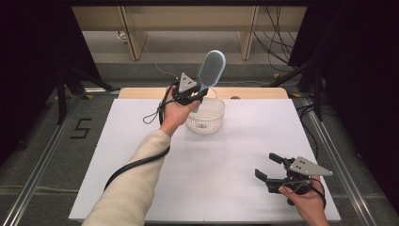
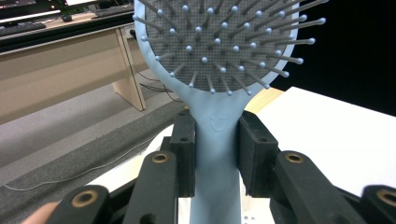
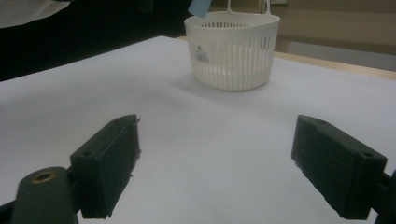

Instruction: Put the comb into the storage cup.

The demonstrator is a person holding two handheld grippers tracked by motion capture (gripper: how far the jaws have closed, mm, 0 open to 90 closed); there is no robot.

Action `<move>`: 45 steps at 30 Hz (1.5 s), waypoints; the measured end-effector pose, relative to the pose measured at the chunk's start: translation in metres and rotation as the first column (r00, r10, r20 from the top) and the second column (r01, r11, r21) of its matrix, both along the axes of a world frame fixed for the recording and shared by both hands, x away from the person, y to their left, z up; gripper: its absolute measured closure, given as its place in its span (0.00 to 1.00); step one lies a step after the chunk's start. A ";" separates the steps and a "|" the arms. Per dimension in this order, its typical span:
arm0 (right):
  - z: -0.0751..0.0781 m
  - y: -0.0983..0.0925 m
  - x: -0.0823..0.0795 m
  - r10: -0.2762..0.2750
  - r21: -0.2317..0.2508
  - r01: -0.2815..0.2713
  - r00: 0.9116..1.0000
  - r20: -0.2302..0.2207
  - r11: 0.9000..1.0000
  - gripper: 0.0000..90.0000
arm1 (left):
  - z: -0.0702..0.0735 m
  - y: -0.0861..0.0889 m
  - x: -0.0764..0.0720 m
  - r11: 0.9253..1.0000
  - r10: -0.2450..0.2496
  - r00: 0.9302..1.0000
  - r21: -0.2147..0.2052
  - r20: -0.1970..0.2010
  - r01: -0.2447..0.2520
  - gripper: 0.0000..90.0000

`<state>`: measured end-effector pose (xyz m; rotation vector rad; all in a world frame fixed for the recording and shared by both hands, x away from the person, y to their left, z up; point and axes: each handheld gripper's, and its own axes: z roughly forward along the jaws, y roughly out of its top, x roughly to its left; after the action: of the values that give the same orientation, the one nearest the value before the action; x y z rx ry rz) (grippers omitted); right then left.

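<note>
My left hand-held gripper [image 1: 196, 96] is clamped on the handle of a light blue hairbrush [image 1: 210, 69], and I hold it at the far side of the counter [image 1: 141, 188], above the white basket [image 1: 207, 115]. The brush head points up and away, and its bristles face the left gripper view, where both pads [image 2: 184, 154] press the handle from two sides. The lower end of the handle hangs just over the basket rim. The basket has slotted walls; I cannot tell what lies inside it. My right hand-held gripper [image 1: 268, 167] rests at the near right, its jaws wide apart and nothing between them.
</note>
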<state>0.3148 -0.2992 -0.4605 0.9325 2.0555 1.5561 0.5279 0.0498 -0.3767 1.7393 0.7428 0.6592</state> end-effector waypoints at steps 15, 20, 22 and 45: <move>0.000 0.000 0.000 0.000 -0.002 0.000 1.000 -0.004 1.000 0.18 | -0.006 0.001 0.003 1.000 -0.011 1.000 -0.005 -0.001 0.011 0.77; 0.000 0.000 0.000 0.001 -0.001 -0.001 1.000 -0.003 1.000 0.18 | -0.006 0.001 0.004 1.000 -0.015 1.000 -0.004 -0.004 0.015 0.78; 0.000 0.000 0.000 0.001 -0.001 -0.001 1.000 -0.003 1.000 0.18 | -0.007 0.001 0.004 1.000 -0.017 1.000 -0.001 -0.003 0.017 0.78; 0.000 0.001 0.000 0.002 -0.001 -0.002 1.000 -0.003 1.000 0.18 | -0.016 0.002 0.008 1.000 -0.021 1.000 0.010 -0.003 0.021 0.78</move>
<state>0.3148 -0.2987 -0.4609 0.9334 2.0602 1.5551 0.5356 0.0521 -0.3922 1.7551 0.7236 0.6473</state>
